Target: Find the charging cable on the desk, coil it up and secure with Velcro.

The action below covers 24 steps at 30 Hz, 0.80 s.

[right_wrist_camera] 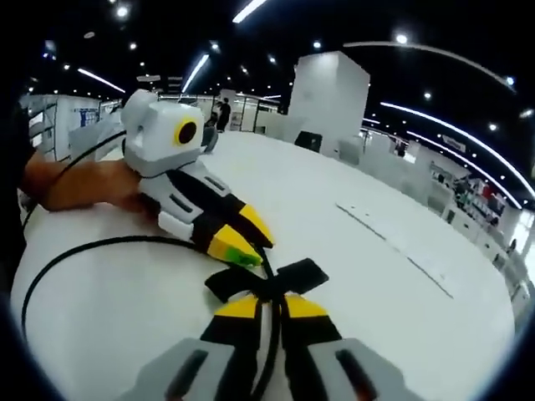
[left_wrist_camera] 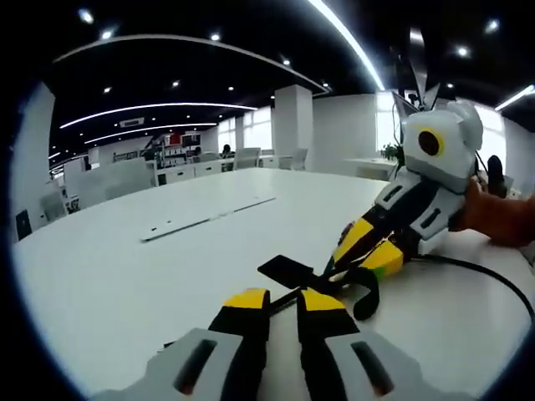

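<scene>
At lower centre of both views, the left gripper (left_wrist_camera: pixel 282 307) and right gripper (right_wrist_camera: pixel 263 313) are clamping the charging cable (right_wrist_camera: pixel 100 248) (black, on the desk (left_wrist_camera: pixel 125 276)), steadying it for the Velcro strap (right_wrist_camera: pixel 294 276).

Both views were bright and evenly lit from above by long ceiling light strips (left_wrist_camera: pixel 347 38) and small round spotlights (right_wrist_camera: pixel 123 12), which stood out sharply against a dark ceiling. Daylight from windows (left_wrist_camera: pixel 251 129) at the far wall added glare and washed out detail there. The white surface (left_wrist_camera: pixel 125 276) reflected the light broadly, with soft, faint shadows under the tongs (left_wrist_camera: pixel 282 311) in the left gripper view. Fisheye distortion bent the light strips and the surface's edge into curves, strongest toward the borders. Distant furniture looked soft and slightly blurred, while the near tongs (right_wrist_camera: pixel 261 311) in the right gripper view appeared reasonably sharp.
</scene>
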Each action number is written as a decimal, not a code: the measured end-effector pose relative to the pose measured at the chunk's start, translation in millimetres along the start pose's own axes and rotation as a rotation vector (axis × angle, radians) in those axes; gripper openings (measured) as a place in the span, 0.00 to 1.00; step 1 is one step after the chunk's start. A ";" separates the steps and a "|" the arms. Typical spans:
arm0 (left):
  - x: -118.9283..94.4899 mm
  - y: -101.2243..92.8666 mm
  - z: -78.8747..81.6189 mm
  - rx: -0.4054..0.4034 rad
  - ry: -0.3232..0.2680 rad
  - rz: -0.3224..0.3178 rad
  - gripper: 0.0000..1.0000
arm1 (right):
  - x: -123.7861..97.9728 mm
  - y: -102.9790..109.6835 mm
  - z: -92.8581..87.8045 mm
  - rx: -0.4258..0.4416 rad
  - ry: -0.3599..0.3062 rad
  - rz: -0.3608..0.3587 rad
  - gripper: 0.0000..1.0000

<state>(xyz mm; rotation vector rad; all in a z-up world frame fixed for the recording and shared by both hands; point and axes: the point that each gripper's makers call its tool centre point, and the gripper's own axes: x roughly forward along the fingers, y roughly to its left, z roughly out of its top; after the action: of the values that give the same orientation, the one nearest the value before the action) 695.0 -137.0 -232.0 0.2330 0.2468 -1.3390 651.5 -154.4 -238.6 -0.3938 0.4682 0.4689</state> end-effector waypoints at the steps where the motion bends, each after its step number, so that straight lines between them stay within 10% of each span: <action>1: 0.0 0.0 0.0 0.000 0.000 0.000 0.14 | 1.0 1.3 1.2 -0.011 0.001 -0.001 0.12; 24: 0.4 -0.4 -1.0 -0.001 -0.002 0.000 0.14 | -0.9 -5.5 44.2 -0.063 -0.120 -0.034 0.04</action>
<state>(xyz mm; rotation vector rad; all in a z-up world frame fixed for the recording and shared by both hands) 694.7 -137.1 -233.1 0.2310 0.2462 -1.3391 668.5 -138.9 -200.4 -0.4311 0.3307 0.4719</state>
